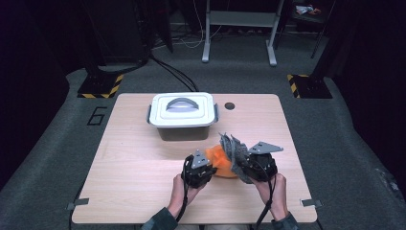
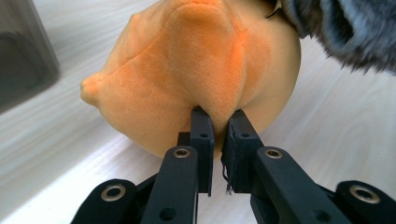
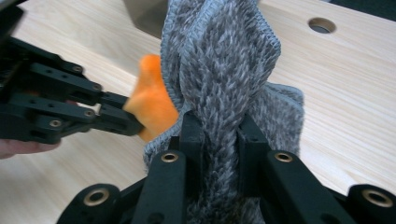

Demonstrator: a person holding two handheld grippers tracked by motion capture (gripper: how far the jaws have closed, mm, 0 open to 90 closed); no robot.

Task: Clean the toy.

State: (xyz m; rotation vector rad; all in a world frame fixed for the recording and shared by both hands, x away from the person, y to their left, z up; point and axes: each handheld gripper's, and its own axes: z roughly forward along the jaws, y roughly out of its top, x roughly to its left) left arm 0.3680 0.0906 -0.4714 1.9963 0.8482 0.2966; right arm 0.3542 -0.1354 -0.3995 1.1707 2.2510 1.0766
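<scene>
A pale wooden table stands on grey carpet in a dim room, with a grey-handled lidded storage box at 12 o'clock on it and a round cable hole at about 1 o'clock.

The left gripper, in a hand coming up from 6 o'clock, points toward 2 o'clock; its jaws are pinched on a fold of the orange plush toy, which lies at the table's centre-right, at 5 o'clock from the box. The toy is rounded; its long axis cannot be told.

The right gripper, angled toward 10 o'clock, is clamped on a grey knitted cloth, whose length rises toward 12 o'clock just beside the toy.
</scene>
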